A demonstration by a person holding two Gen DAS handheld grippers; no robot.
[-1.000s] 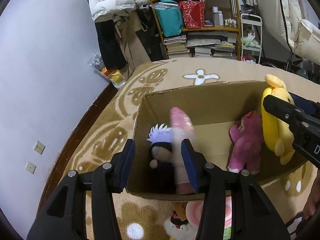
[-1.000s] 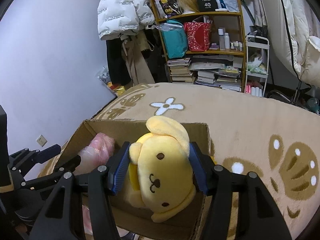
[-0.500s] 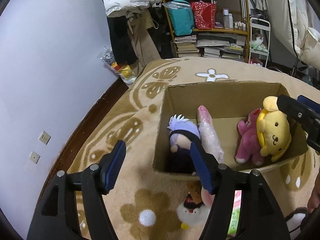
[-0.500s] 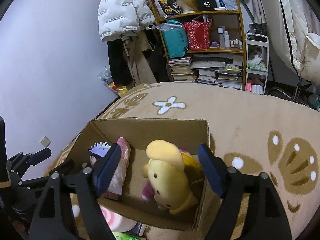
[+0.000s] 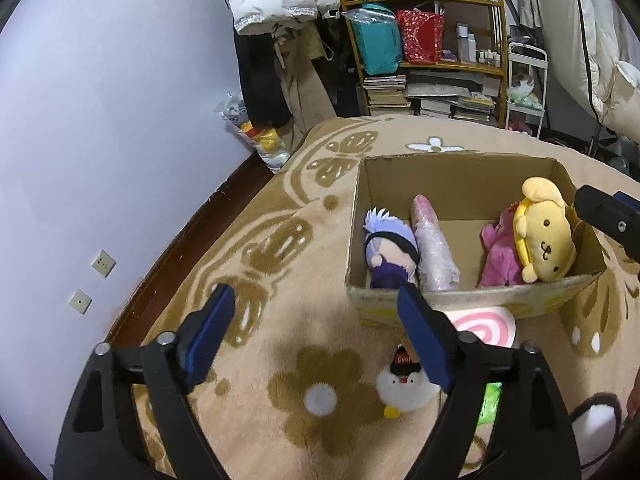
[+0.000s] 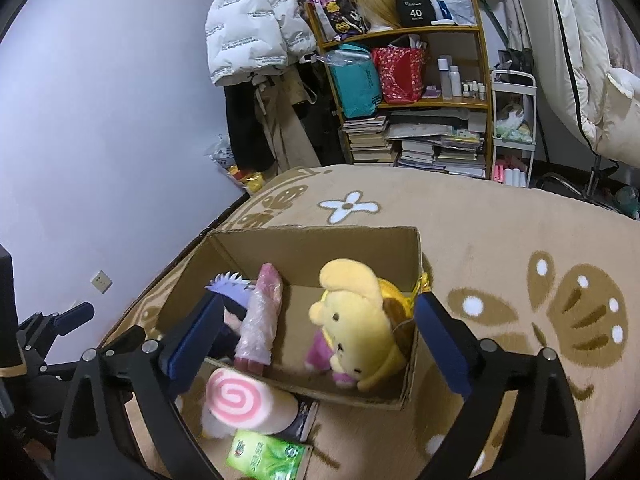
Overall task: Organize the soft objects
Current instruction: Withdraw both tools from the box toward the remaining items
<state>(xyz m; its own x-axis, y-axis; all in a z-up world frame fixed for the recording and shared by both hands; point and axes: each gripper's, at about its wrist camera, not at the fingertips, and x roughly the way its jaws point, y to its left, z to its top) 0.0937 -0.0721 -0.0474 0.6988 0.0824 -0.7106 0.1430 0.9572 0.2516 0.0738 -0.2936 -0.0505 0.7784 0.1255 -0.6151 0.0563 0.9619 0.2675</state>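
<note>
Both tongs wide open, nothing gripped. Left tongs (image 5: 316,328) hover over the rug (image 5: 280,240) just off the box's near-left corner; right tongs (image 6: 320,340) hang over the box's near edge.

In the cardboard box (image 5: 460,172): white-haired doll (image 5: 390,246) and the plastic-wrapped pink toy (image 5: 434,252) side by side at the left wall, touching; pink plush (image 5: 498,256) and yellow dog plush (image 5: 546,240) against the right wall, dog leaning on top of the pink one. Middle of the box floor is bare.

Still out, on the rug just in front of the box's near wall: pink swirl roll plush (image 6: 244,400), penguin plush (image 5: 404,384) beside it, green packet (image 6: 268,454) at the near edge of the view. The packet looks like a pouch, not a plush; can't tell if it counts.

Judgement: next step is fetching one of those. How I'd do it:
- Left tongs take the penguin: it's right under the right-hand finger already. Drop straight down, straddle the round body, not the cap.
- Right tongs take the roll. Grip across the cylinder mid-length; grabbing the swirl end face would likely let it slip out.
- Squeeze until the fill compresses; soft stuff sags.
- Roll touches the box wall, so lift up before moving sideways or the box drags.
- Drop into the bare middle. Avoid bumping the yellow dog, it looks perched and could tip out.
- Tongs are near each other here; go one at a time.
</note>
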